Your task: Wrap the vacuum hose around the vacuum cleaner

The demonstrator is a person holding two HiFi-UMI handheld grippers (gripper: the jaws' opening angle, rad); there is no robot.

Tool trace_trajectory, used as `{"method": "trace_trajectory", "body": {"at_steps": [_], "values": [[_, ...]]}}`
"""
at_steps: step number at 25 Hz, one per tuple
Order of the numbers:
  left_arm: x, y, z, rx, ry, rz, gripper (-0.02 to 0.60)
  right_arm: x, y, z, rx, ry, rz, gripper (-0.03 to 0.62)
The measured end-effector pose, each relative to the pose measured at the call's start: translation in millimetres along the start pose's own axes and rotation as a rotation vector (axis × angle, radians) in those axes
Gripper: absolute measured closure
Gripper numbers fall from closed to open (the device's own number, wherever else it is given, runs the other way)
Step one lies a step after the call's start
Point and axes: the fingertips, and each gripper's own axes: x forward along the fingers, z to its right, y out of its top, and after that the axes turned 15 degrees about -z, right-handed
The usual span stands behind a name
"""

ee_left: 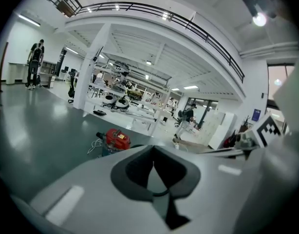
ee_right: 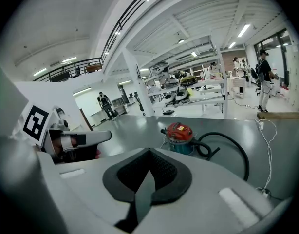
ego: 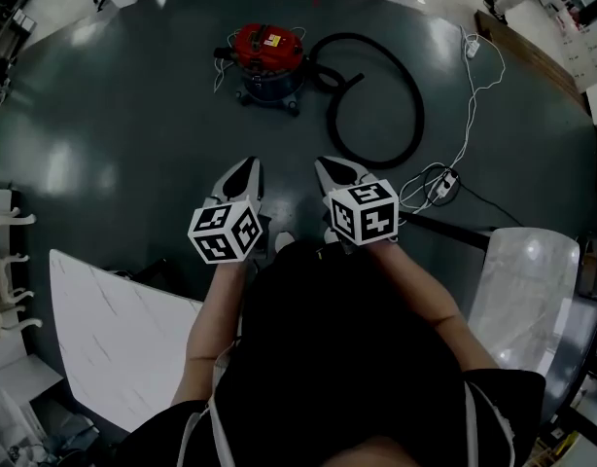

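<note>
Left gripper (ego: 246, 169), jaws clenched on nothing, dark pads meeting. Well ahead on the glossy grey floor (ego: 133, 115) stands the vacuum (ego: 268, 58), round red lid over blue drum. Right gripper (ego: 332, 171) is clenched empty too. The black hose (ego: 419, 115) loops loose on the floor right of the vacuum; only the head and right gripper views show it

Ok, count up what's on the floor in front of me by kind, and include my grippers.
Vacuum cleaner: 1
Hose: 1
Power strip: 1
Grippers: 2, the left gripper and the right gripper, both shut and empty
Total: 5
</note>
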Motion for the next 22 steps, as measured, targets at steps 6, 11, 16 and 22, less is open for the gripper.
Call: {"method": "trace_trajectory", "body": {"at_steps": [6,11,16,22], "values": [[1,2,4,0.011,-0.042,0.009,0.574,2,3,-2,0.041,0.021,0.017,0.599],[0,-2,-6,0.006,-0.117,0.007,0.574,17,-7,-7,0.08,0.022,-0.017,0.599],[1,-16,-24,0.039,-0.192,-0.068,0.574,38,-13,-20,0.112,0.023,-0.04,0.599],[10,-31,-44,0.128,-0.235,-0.131,0.572,62,-18,-31,0.152,-0.02,-0.036,0.599]]}}
